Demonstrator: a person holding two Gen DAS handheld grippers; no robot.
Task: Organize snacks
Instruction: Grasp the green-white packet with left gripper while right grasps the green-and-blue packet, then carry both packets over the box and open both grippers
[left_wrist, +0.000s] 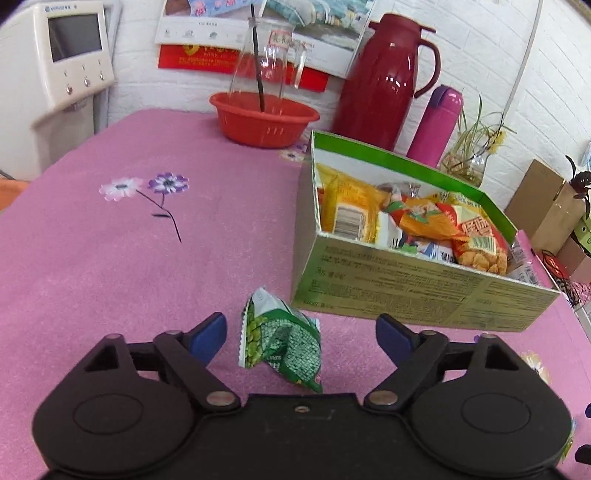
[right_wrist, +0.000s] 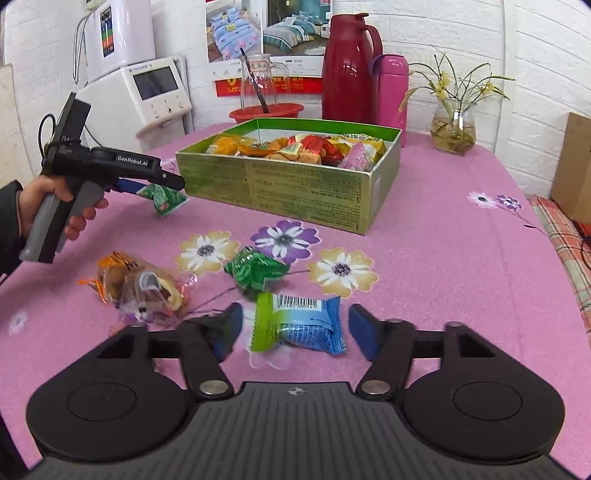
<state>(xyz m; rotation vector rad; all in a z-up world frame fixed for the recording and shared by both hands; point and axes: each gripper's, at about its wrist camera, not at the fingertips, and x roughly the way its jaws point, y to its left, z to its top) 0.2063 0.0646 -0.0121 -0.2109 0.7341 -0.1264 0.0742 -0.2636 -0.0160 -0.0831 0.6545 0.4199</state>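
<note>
A green box (left_wrist: 406, 291) (right_wrist: 280, 184) full of snack packets stands on the pink cloth. A green pea packet (left_wrist: 284, 339) (right_wrist: 166, 197) lies just left of the box, between the fingers of my left gripper (left_wrist: 301, 339) (right_wrist: 173, 184). The jaws stand open and the pads do not touch the packet. A blue-and-green packet (right_wrist: 295, 325) with a barcode lies between the wide-open fingers of my right gripper (right_wrist: 295, 332), also untouched. Further out lie another green packet (right_wrist: 258, 273) and clear-wrapped pastries (right_wrist: 144, 291). A person's hand (right_wrist: 55, 195) holds the left gripper.
Along the wall behind the box stand a red basin (left_wrist: 258, 118) with a glass jug (left_wrist: 266, 62), a dark red thermos (left_wrist: 384, 85) and a pink flask (left_wrist: 436, 125). A glass vase with a plant (right_wrist: 452, 125) is at the back right, and a white appliance (right_wrist: 147, 99) at the back left.
</note>
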